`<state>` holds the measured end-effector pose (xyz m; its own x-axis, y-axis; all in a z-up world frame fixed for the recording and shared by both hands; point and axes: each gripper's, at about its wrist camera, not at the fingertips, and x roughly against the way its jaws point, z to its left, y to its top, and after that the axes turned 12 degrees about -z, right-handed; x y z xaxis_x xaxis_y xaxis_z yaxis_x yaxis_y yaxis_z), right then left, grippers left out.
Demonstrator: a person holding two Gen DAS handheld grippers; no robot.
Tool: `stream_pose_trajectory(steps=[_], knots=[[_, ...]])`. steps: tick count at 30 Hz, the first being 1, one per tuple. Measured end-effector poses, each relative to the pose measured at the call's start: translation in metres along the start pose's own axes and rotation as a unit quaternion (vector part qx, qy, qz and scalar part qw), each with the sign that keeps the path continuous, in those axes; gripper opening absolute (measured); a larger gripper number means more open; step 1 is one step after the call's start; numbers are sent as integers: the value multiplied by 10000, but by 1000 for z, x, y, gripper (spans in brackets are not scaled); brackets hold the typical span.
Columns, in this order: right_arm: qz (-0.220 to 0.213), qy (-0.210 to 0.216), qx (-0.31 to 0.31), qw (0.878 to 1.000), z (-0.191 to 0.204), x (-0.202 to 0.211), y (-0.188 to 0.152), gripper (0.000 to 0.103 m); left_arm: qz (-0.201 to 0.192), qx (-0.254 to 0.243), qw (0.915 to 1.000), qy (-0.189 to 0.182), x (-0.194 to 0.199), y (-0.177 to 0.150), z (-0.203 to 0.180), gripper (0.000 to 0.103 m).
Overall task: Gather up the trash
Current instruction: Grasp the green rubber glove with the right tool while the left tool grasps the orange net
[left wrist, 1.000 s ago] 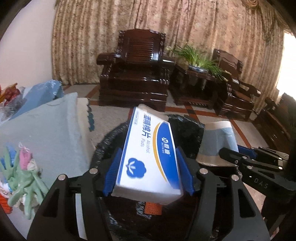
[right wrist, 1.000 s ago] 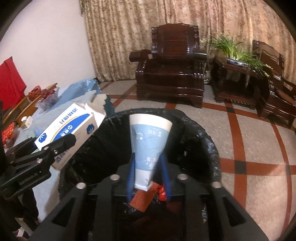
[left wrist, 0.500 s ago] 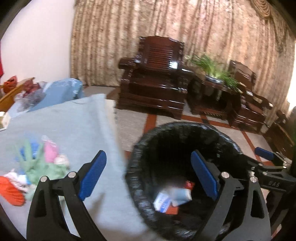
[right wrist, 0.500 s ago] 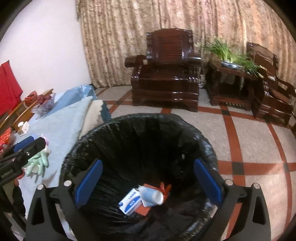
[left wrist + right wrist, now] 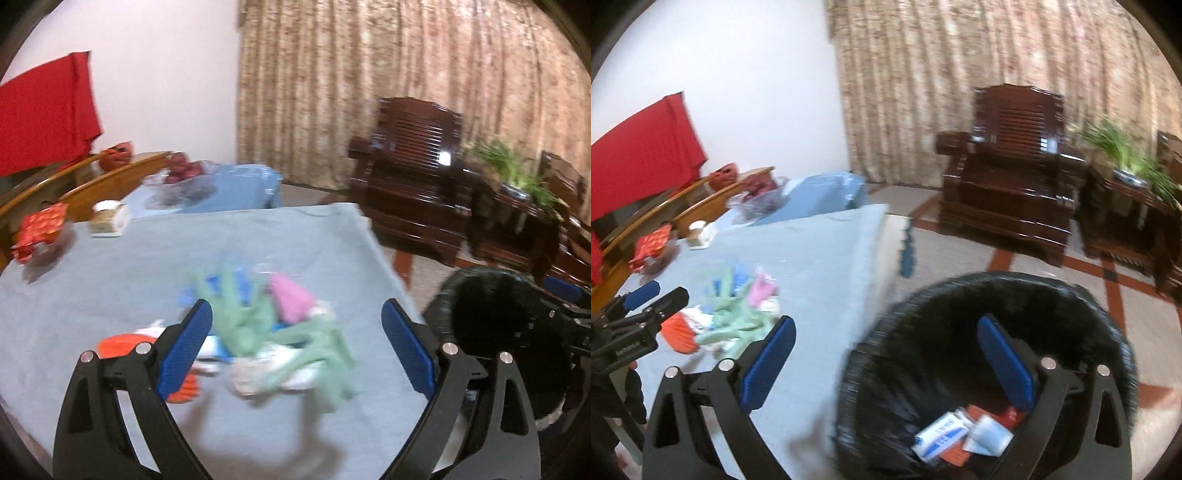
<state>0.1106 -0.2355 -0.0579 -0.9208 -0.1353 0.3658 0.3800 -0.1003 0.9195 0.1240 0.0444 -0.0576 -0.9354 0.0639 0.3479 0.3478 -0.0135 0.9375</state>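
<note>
Lying now in the bin (image 5: pixel 1027 295), box (image 5: pixel 940 435) and cup (image 5: pixel 991 435); both hand-held grippers spread, empty.

No print is legible, even on the box (image 5: pixel 940 435).

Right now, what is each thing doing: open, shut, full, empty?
Left gripper: jaws open, holding nothing.
Right gripper: jaws open, holding nothing.
Black-lined trash bin: open, trash at the bottom.
White-and-blue cardboard box: lying in the bin.
Colourful trash pile: heaped on the blue tablecloth.
</note>
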Motion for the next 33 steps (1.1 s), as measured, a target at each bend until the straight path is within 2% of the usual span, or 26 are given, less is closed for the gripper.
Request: stream_pose_trajectory(steps=[9,13,23,33], knots=[[51,634,263,9976,74,-43,-8,96,61,145,9980,610,2,-12,58,90],[254,790,315,9960,97,-67,-19,89,114,145,9968,779,0,-19,73,90],[744,863,424,9926,122,-108,-47,82,346,326,9947,915,-17,-42,98,90],[1095,854,497,9891,131,-138,-56,81,523,364,9940,889,-34,-57,110,90]])
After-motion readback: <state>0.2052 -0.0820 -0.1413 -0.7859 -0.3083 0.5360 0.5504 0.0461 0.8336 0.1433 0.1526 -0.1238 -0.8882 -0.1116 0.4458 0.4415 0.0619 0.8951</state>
